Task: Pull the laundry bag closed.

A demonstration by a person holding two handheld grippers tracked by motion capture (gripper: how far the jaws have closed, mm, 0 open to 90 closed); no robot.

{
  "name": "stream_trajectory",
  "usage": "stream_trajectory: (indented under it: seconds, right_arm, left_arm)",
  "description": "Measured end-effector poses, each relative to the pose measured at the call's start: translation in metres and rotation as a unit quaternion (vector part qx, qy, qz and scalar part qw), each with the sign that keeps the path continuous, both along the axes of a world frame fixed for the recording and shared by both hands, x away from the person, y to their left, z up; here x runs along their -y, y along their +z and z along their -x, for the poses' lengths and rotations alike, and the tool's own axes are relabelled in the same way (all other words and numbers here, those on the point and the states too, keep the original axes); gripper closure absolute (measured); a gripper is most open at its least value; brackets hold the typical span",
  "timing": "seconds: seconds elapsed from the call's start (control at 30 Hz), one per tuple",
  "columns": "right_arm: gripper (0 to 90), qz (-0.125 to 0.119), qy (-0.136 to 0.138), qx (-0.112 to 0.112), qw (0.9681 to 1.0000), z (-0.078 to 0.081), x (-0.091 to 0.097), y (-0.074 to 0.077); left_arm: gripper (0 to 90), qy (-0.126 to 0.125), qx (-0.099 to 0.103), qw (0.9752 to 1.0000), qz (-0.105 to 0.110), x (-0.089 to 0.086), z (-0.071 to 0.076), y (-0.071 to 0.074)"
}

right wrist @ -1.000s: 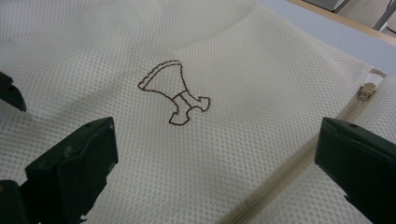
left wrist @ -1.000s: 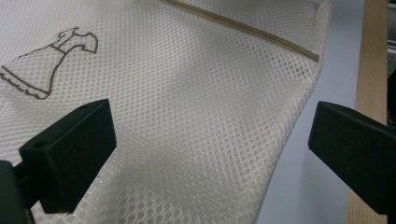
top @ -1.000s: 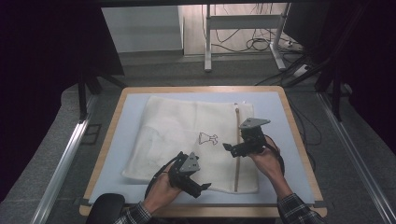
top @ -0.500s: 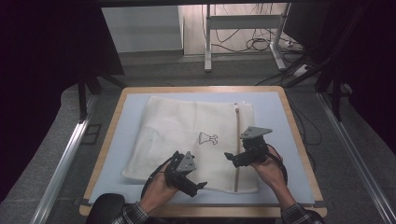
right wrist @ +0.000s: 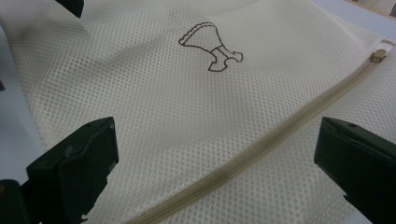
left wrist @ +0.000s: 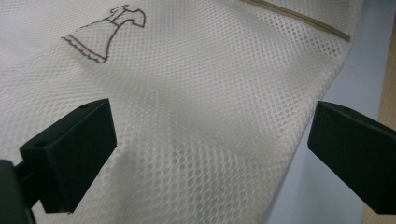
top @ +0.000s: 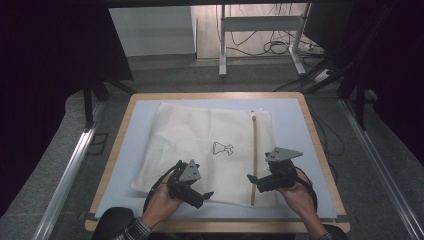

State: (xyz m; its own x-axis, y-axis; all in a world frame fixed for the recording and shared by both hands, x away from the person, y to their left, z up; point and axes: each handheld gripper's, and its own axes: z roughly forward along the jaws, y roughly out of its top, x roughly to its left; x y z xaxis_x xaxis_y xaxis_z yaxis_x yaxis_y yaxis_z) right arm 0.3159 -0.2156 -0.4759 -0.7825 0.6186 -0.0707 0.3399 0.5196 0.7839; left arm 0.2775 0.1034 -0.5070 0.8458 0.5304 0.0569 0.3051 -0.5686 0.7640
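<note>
Over the last second the right hand-held gripper (top: 256, 181) has drawn back from the middle of the mesh laundry bag (top: 200, 145) toward the near edge, moving from beside the dress emblem (top: 223, 148) down to about 5 o'clock on the bag, right at the near end of the zipper (top: 254, 155). The left hand-held gripper (top: 202, 196) has shifted only slightly and sits at about 7 o'clock, over the bag's near hem. With both tools now lined up along that near edge, I judge the person is setting up to take hold of it, perhaps to fold or lift the bag; no grasp has been made yet.

Both tools stand wide: in the left gripper view the two black jaws are far apart with only mesh between them, and in the right gripper view they straddle the zipper tape without touching it.

The bag lies flat and spread across the middle of the pale blue surface (top: 295, 125). It is cream-white with a fine honeycomb weave, slightly rumpled toward 9 o'clock. The tan zipper runs from far to near along its right part, closed as far as can be told, with the zipper pull (right wrist: 377, 56) at the far end.
</note>
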Motion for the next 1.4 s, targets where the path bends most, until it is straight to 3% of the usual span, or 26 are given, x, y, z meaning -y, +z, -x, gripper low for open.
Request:
stream_trajectory:
  seconds: [0.33, 0.63, 0.97, 1.4]
  right_arm:
    - [0.0, 0.013, -0.003, 0.015, 0.9998, 0.022, 0.008, 0.001]
    - [0.0, 0.021, -0.02, 0.028, 0.9992, 0.04, 0.023, 0.003]
    - [0.0, 0.015, -0.052, 0.04, 0.9977, 0.06, 0.05, 0.004]
    - [0.0, 0.009, -0.072, 0.031, 0.9969, 0.081, 0.068, -0.001]
  left_arm:
    - [0.9, 0.035, 0.004, 0.9993, 0.014, -0.035, 0.007, 0.005]
    - [1.0, 0.073, 0.006, 0.9966, 0.037, -0.068, 0.015, 0.004]
    - [0.9, 0.1, 0.007, 0.9933, 0.056, -0.093, 0.029, 0.004]
    - [1.0, 0.119, 0.0, 0.9898, 0.078, -0.117, 0.045, 0.001]
